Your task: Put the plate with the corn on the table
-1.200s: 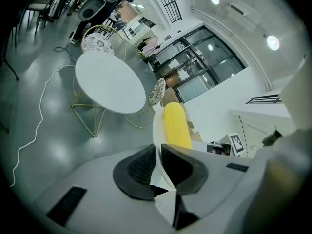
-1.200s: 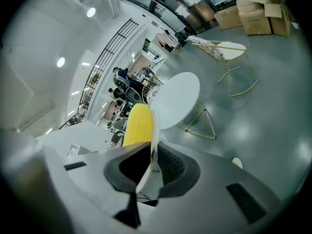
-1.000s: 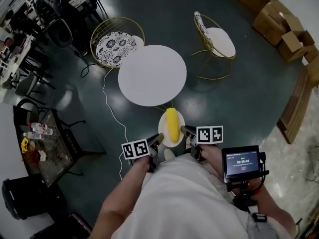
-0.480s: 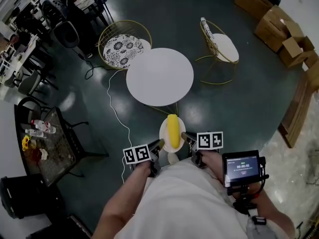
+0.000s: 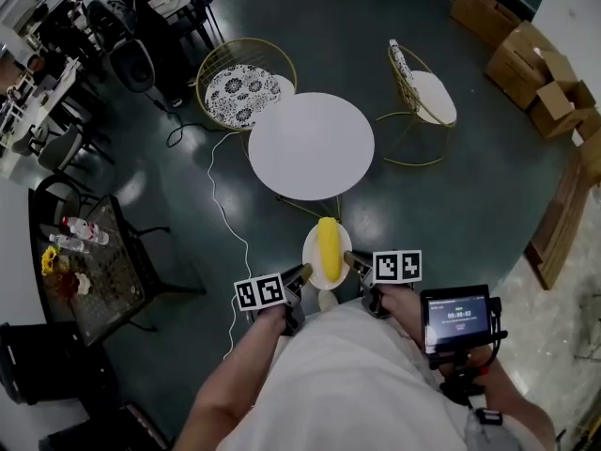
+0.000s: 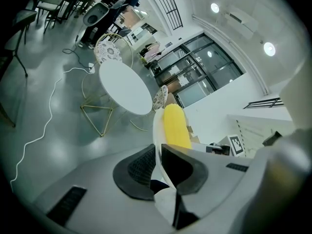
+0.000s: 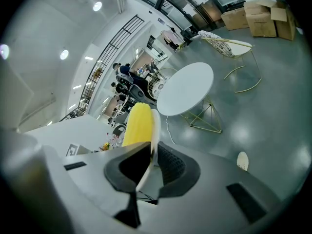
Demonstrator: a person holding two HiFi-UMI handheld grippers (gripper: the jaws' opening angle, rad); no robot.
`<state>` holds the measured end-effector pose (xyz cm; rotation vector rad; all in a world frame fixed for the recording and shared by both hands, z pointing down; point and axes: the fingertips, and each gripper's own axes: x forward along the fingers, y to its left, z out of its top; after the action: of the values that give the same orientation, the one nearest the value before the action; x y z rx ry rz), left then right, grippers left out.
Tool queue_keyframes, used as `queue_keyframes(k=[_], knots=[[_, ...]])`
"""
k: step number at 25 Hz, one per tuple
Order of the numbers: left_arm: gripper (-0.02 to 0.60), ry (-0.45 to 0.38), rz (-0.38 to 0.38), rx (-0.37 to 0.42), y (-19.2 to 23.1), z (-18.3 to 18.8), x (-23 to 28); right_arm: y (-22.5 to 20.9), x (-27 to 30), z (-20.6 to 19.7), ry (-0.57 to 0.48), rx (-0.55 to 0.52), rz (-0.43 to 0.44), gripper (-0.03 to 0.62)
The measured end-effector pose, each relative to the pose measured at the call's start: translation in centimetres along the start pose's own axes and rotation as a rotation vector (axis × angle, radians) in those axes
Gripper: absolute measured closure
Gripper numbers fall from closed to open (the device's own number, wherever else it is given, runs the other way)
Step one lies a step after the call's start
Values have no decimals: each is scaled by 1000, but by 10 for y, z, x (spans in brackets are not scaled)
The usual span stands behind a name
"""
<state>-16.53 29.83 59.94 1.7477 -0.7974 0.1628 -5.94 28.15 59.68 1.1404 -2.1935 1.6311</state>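
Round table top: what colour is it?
The table top is plain white, clearest in the head view.

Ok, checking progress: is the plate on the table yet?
No, the plate hangs between the left gripper and right gripper, short of the table.

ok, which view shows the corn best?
Head view: the whole corn lies lengthwise on the plate, seen from above. Both gripper views catch it side-on beside the plate's edge, near end hidden.
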Motion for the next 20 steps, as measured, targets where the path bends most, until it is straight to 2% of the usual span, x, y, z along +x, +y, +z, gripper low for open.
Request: queue_keyframes(k=[20], knots=[[537,-80,34,-46,13,8,-16,16,19,2,49,-46,35,543]])
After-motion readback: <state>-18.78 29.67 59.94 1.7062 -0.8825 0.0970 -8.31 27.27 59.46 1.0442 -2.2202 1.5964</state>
